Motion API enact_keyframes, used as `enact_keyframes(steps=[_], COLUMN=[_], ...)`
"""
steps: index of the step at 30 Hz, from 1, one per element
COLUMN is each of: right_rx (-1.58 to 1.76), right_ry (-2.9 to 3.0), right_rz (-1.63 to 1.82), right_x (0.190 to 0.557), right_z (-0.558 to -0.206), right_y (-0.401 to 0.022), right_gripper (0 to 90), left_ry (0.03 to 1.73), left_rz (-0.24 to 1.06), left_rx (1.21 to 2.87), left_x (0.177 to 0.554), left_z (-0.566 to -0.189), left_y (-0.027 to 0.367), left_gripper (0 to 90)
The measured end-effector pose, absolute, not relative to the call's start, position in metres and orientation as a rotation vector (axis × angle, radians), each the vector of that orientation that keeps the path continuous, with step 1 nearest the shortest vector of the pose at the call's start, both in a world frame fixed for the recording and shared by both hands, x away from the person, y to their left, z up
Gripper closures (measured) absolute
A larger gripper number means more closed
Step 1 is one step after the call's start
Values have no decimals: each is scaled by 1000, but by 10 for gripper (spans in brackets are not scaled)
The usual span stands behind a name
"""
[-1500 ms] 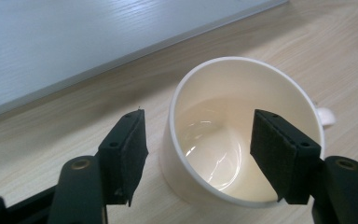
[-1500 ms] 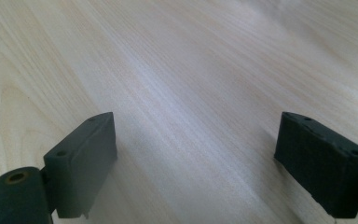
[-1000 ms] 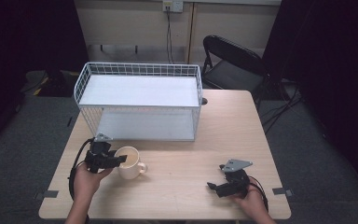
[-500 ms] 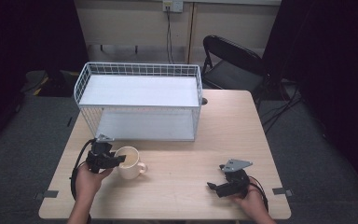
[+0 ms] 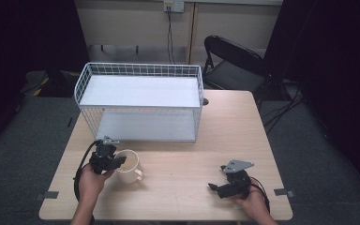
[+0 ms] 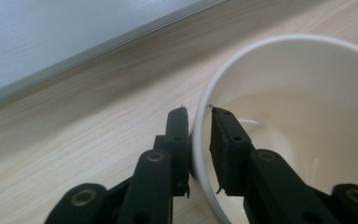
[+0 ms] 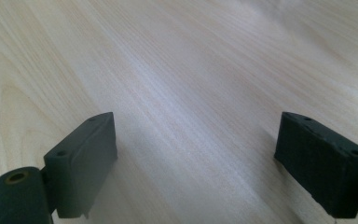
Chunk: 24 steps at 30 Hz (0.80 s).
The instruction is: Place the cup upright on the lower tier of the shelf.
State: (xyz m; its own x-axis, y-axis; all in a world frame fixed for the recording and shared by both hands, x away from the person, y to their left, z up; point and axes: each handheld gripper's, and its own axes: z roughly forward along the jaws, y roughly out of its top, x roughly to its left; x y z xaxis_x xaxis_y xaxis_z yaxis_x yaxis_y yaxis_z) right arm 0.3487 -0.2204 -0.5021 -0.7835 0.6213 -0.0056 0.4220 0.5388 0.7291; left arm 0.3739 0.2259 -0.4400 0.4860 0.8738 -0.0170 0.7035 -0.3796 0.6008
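A cream mug (image 5: 130,166) stands upright on the wooden table (image 5: 187,183), front left, handle toward the front right. My left gripper (image 5: 116,161) is shut on the mug's rim (image 6: 200,140), one jaw outside the wall and one inside. The mug (image 6: 298,121) looks empty inside. My right gripper (image 5: 215,188) rests near the table's front right, held by a hand. Its jaws stand wide apart over bare wood (image 7: 191,102), so my right gripper (image 7: 196,163) is open with nothing between them.
A white wire basket rack (image 5: 140,101) with a white top shelf stands at the table's back left, just behind the mug. A black folding chair (image 5: 234,61) sits beyond the table's far right. Bare wood lies between the two grippers.
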Motion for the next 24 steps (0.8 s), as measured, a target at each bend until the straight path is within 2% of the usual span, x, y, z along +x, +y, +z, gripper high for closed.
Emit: enact_keyframes(steps=[8, 13, 24], right_rx=[873, 873, 873], right_ry=[2515, 2514, 2514], right_rz=[1085, 1086, 1085], right_x=[349, 349, 349], right_z=[-502, -502, -502], right_y=[-220, -220, -220], right_gripper=[119, 119, 119], left_ry=[1307, 1308, 1312], left_rz=[419, 489, 473], left_rx=[2165, 2177, 2108], left_x=[370, 367, 370], left_z=[-437, -435, -431], left_y=[233, 234, 230], left_gripper=[828, 830, 830])
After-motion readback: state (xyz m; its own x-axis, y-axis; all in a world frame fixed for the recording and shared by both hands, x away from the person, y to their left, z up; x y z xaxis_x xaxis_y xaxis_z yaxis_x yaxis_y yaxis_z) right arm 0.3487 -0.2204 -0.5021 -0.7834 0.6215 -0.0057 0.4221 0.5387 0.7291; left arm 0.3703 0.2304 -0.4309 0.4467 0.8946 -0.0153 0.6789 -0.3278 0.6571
